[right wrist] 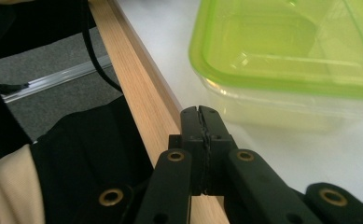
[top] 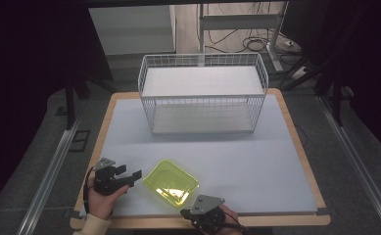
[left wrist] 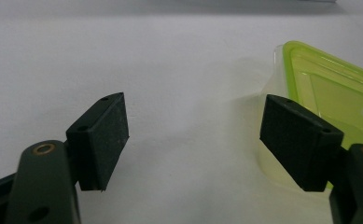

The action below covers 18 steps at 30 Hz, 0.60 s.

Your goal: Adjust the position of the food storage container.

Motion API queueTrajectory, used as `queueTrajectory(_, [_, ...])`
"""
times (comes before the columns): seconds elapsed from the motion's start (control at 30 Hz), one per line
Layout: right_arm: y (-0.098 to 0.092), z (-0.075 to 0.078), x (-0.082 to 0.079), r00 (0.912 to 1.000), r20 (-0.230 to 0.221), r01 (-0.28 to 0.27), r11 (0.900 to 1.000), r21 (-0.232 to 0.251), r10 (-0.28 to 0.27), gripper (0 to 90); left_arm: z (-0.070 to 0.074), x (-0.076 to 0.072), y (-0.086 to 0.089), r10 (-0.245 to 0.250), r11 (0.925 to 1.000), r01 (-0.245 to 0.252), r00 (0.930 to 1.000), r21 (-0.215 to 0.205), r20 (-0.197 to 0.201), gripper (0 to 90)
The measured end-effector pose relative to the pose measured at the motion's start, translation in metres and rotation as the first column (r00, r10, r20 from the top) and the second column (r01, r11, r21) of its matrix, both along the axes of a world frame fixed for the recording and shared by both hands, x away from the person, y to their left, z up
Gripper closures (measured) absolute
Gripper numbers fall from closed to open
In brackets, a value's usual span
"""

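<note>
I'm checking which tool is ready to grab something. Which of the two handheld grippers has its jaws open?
The left gripper, beside the yellow-green lidded plastic container, has its black jaws spread wide. The right gripper, at the table's near wooden edge, has its jaws pressed together.

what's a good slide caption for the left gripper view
Open left gripper beside a lidded yellow-green container on the white table surface, one jaw just in front of its near corner.

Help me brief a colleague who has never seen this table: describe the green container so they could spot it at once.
Start from the white wire basket at the far side of the table and come toward the near edge. There, between the left gripper and the right gripper, sits the container. It is a shallow, translucent, rounded rectangular box with a yellow-green lid, the only brightly coloured thing on the pale surface.
</note>
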State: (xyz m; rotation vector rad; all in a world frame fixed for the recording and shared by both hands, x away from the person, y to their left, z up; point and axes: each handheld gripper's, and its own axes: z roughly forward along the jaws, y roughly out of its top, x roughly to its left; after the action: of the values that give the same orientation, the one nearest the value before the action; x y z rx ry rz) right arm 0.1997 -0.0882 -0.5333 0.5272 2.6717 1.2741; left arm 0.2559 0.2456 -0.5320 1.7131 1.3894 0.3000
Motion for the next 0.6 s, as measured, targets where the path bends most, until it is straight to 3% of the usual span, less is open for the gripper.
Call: queueTrajectory(0.6, [0.018,-0.01,-0.001,0.9988,0.018,0.046,0.998,0.046,-0.047,90.0,-0.001,0.001,0.0,-0.008,1.0,0.008,1.0,0.005,-0.002,22.9])
